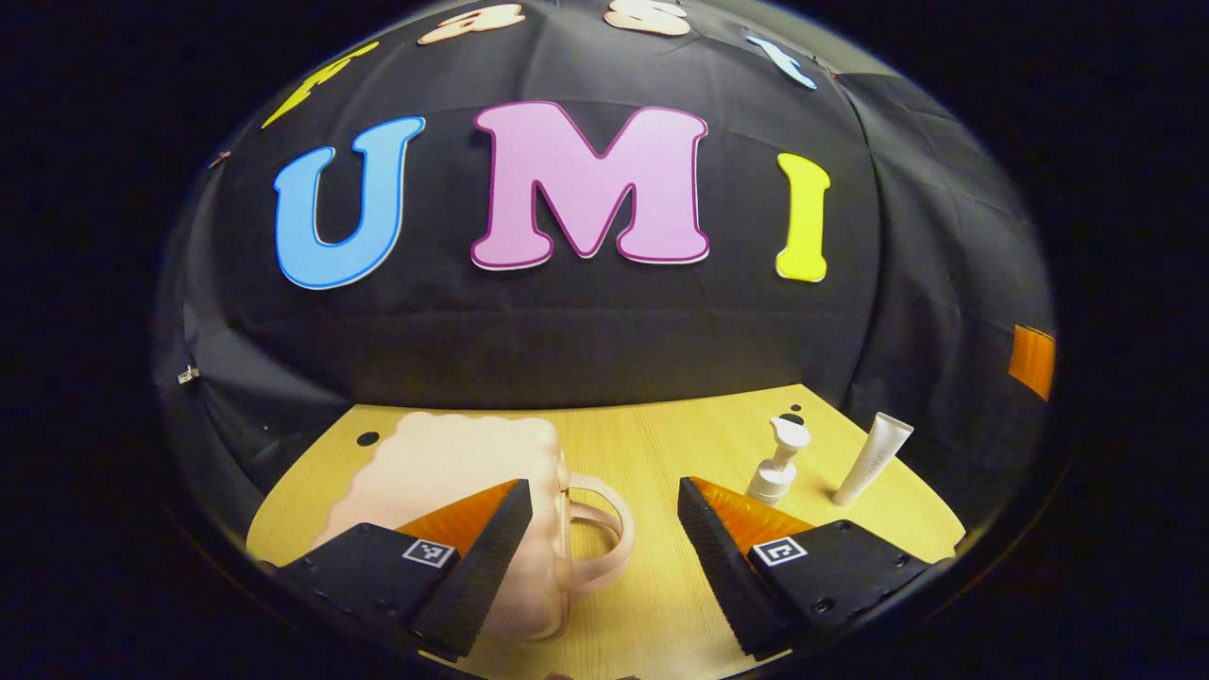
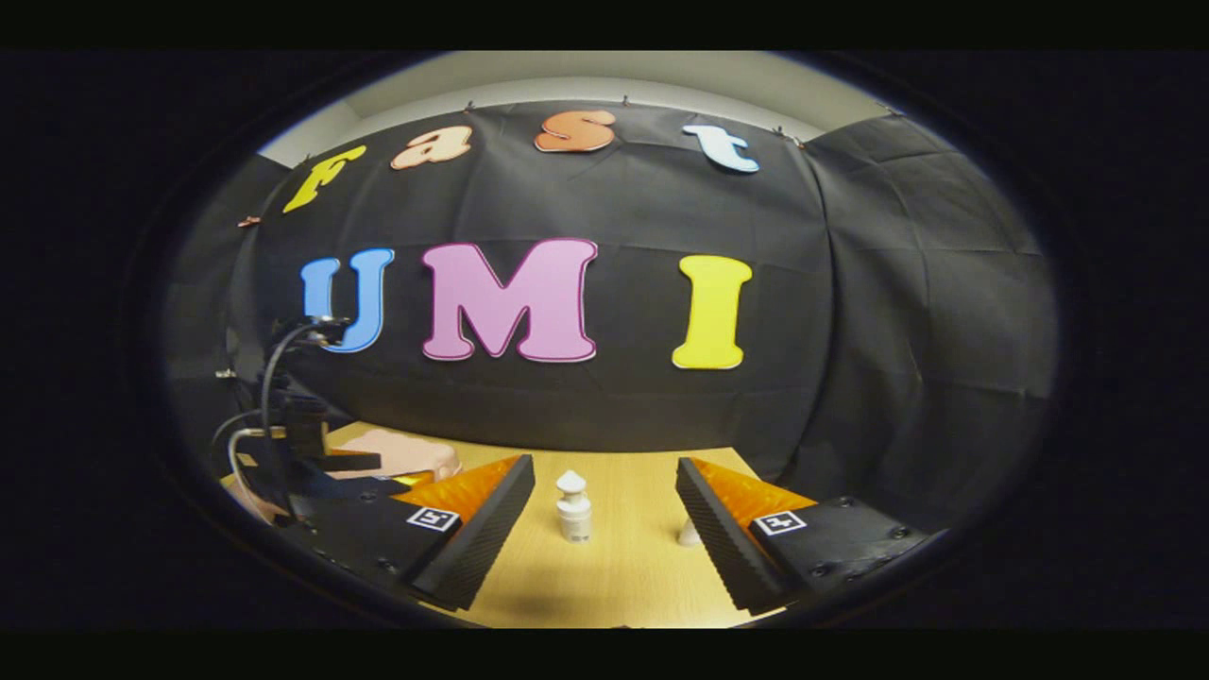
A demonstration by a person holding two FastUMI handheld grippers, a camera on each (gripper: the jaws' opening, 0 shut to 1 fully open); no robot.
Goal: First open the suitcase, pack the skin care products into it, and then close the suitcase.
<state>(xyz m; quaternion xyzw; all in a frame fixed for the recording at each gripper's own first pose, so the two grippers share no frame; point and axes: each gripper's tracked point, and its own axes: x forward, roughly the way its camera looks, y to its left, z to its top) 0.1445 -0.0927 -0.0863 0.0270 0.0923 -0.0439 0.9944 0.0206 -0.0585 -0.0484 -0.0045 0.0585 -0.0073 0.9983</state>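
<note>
table [image 1: 652, 444]: light wood top, sitting under both grippers and running back to the black cloth wall
suitcase [image 1: 453, 472]: small pink case with a bumpy shell, lying flat and closed, partly hiding behind the left finger in the left gripper view; its loop handle [image 1: 604, 529] is poking out into the gap between the fingers. In the right gripper view it's peeking out far off to the left [image 2: 406, 453]
left gripper [image 1: 604, 496]: hovering over the table with fingers spread wide, gripping nothing. In the right gripper view it's showing off to the left with cables looping up [image 2: 312, 444]
right gripper [image 2: 604, 472]: fingers spread wide too, nothing between them touching
tube [image 1: 874, 458]: white, leaning, ahead and right of the left gripper; in the right gripper view just its end is peeking by the right finger [image 2: 689, 535]
pump bottle [image 2: 573, 507]: white, standing upright ahead, in the gap between the right gripper's fingers; just left of the tube in the left gripper view [image 1: 779, 463]
</note>
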